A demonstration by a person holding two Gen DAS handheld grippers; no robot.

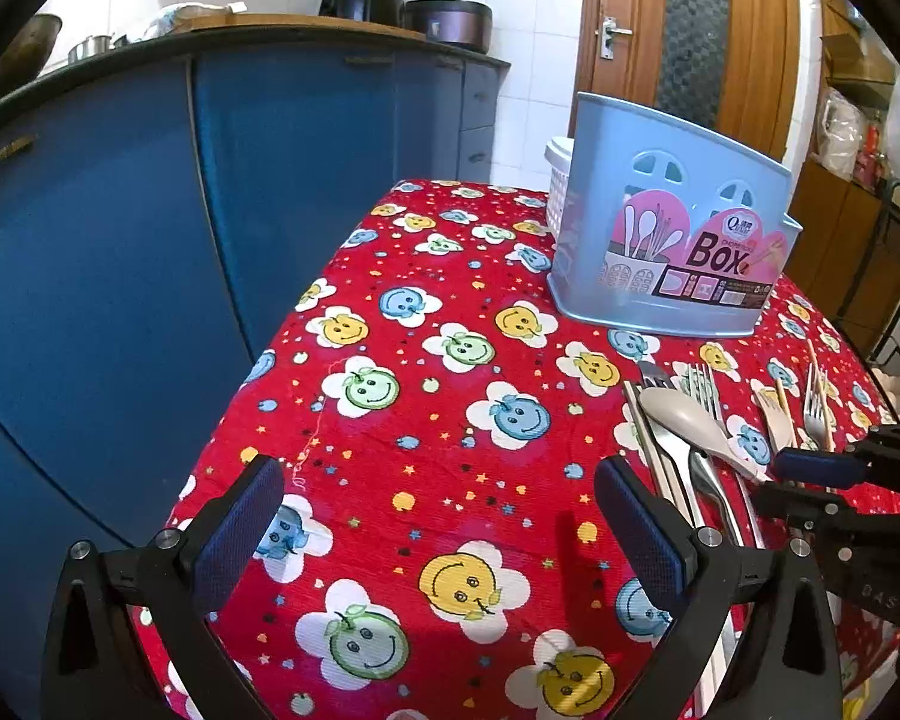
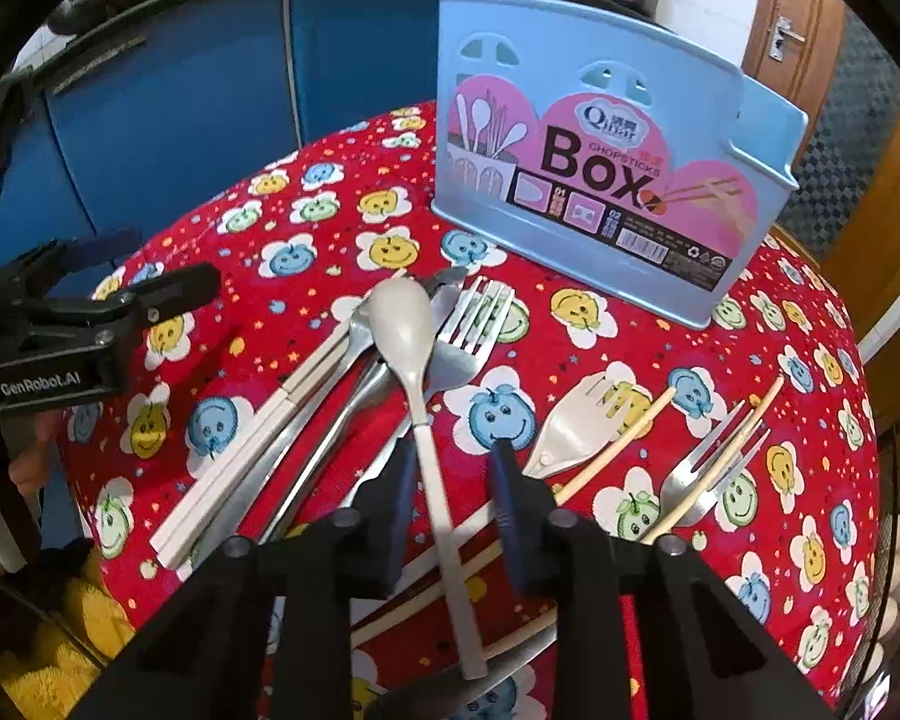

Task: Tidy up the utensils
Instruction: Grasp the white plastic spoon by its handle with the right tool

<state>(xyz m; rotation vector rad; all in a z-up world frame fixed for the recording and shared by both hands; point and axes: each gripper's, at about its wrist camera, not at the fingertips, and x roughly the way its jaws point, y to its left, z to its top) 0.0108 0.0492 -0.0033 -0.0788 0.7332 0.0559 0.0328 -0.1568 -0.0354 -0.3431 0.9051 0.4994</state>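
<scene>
**R gripper straddling beige spoon handle**

My R gripper (image 2: 453,480) is partly open, pads either side of the beige spoon (image 2: 417,348), not clamped. Spoon lies atop the utensil pile (image 2: 354,378) mid-table on the red smiley cloth (image 1: 438,480). L gripper (image 1: 438,531) wide open, empty, "GenRobot.AI" on its body. Blue holder (image 2: 600,180) toward far edge reads "Qinar CHOPSTICKS BOX".

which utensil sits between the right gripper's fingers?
The beige spoon: its handle runs between the open right gripper fingers. The metal forks and chopsticks lie off to the sides.
</scene>
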